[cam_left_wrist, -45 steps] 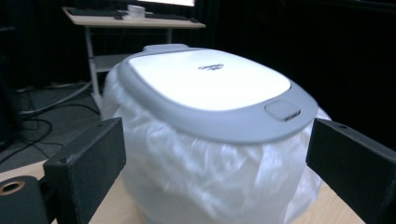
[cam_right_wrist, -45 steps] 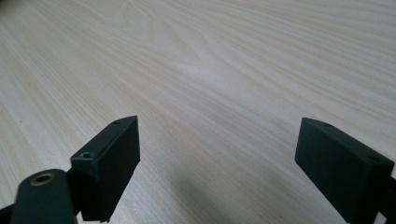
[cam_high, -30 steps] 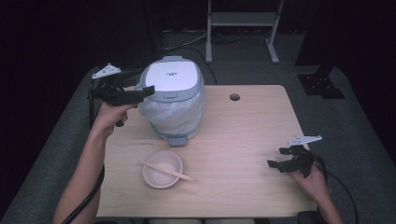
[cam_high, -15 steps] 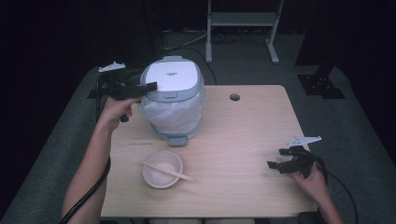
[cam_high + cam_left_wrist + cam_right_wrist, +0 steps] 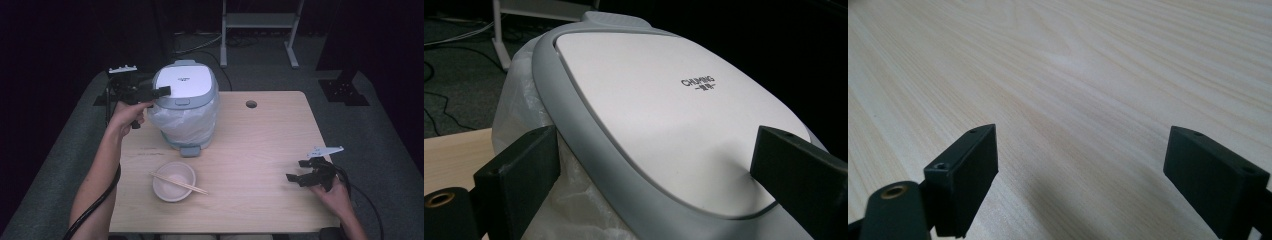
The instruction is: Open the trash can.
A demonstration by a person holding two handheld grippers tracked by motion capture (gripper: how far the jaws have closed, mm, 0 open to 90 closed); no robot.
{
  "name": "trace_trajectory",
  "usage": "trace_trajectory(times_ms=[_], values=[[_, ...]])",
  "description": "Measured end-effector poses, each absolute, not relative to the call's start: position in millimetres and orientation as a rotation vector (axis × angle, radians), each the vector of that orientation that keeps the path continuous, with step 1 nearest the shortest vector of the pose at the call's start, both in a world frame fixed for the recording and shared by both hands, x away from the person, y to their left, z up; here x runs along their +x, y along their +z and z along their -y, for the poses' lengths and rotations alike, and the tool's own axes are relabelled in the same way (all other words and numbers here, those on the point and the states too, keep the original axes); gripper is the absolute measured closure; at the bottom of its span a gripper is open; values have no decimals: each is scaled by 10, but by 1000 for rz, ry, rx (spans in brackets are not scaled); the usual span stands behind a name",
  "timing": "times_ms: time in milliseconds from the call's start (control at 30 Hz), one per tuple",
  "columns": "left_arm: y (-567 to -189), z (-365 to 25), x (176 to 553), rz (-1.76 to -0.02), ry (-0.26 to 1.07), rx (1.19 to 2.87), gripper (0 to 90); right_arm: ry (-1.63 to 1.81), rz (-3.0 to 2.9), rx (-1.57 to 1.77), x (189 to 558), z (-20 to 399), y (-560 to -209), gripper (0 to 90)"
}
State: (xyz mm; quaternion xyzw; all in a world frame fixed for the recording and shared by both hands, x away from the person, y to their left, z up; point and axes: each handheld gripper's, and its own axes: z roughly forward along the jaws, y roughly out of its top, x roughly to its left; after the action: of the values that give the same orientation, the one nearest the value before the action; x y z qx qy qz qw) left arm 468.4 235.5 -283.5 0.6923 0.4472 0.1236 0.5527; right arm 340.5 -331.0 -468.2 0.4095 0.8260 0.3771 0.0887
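Your left gripper, jaws apart, straddles the rice cooker lid w/ "CHUMING" print; right gripper jaws apart, well right of cooker.

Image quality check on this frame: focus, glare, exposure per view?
High view: table evenly lit, surroundings nearly black, slightly soft overall. Left gripper view: rice cooker lid sharp enough to read its logo, no harsh glare; near jaws soft, background dark. Right gripper view: wood grain bright and slightly washed out at the top, jaws casting soft shadows on the table.
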Motion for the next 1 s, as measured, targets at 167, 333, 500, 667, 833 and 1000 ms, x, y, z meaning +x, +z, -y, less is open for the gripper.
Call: trace_trajectory(times_ms=[167,333,500,667,833,1000], values=[[-2861,-2332,4692,-1053,238,1622,56,1117,-2465,1210,3411,3298,-4686,129],[-2858,-2314,4687,-1053,246,1624,56,1115,-2461,1211,3406,3299,-4683,129],[-2847,-2272,4670,-1049,242,1638,54,1115,-2463,1212,3408,3292,-4680,129],[-2860,-2205,4653,-1030,234,1642,51,1115,-2462,1203,3405,3286,-4671,129],[-2850,-2131,4644,-1011,223,1663,49,1117,-2461,1202,3410,3286,-4672,129],[-2848,-2045,4650,-991,211,1681,48,1117,-2460,1203,3411,3289,-4669,129]])
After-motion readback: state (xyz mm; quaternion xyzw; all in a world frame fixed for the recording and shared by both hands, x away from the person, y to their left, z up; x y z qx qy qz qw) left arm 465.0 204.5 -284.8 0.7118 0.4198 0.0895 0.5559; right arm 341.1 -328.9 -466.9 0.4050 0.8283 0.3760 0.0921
